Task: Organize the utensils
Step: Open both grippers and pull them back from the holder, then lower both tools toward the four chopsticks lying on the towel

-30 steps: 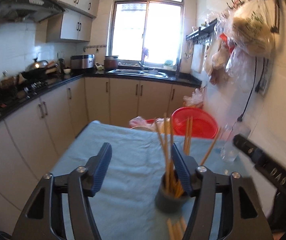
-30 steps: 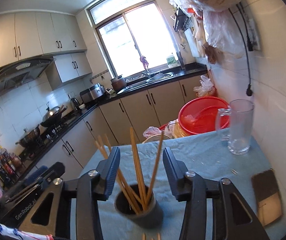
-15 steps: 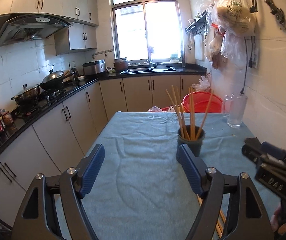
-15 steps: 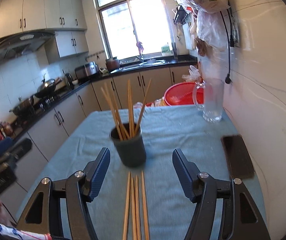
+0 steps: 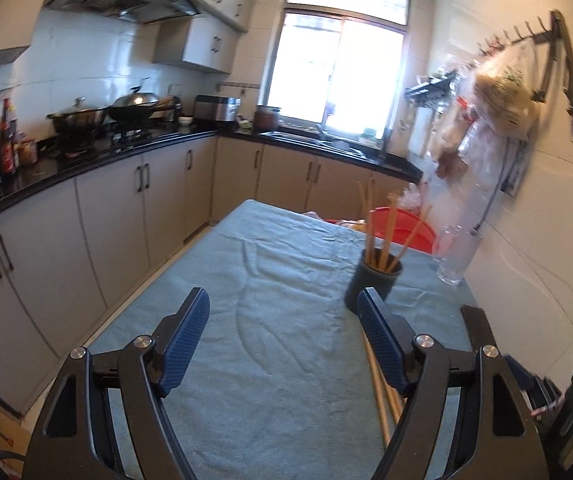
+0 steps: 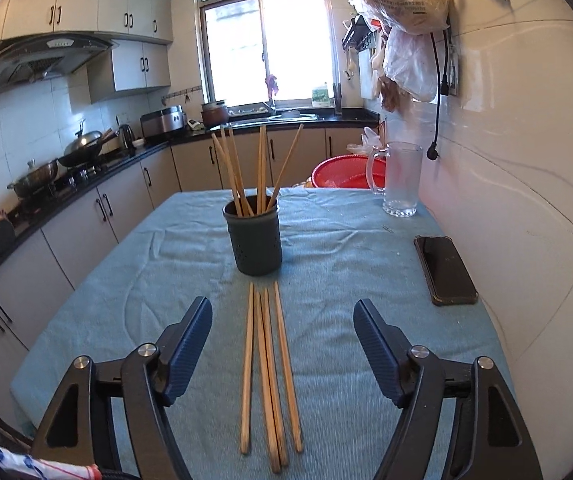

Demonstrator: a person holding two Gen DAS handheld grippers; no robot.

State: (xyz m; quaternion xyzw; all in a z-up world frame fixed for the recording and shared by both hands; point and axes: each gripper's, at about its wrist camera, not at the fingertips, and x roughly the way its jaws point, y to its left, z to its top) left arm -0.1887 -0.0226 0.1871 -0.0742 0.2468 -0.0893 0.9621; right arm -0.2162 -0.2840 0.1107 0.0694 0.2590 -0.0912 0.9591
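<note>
Hovering above the blue-green tablecloth (image 6: 366,264), the right gripper (image 6: 282,344) has its jaws spread wide and grips nothing; they have just been opening. Between and below its fingers lie the loose chopsticks (image 6: 268,364), a small bundle side by side on the cloth, running lengthwise away from the camera and untouched by either pad. Just beyond their far tips stands the dark holder (image 6: 255,236), upright, with several more chopsticks (image 6: 260,168) standing in it and fanning outward at the top.

The left gripper (image 5: 282,332) is likewise wide open and empty, with only bare cloth between its fingers. Seen from this gripper, the holder (image 5: 372,280) sits just past the right-hand finger, and the loose chopsticks (image 5: 378,384) lie partly hidden behind that finger.

Farther out, a clear glass mug (image 6: 400,178) stands empty near the wall, a red basin (image 6: 342,172) sits behind the table's far edge, and a dark phone (image 6: 444,268) lies flat by the wall.
</note>
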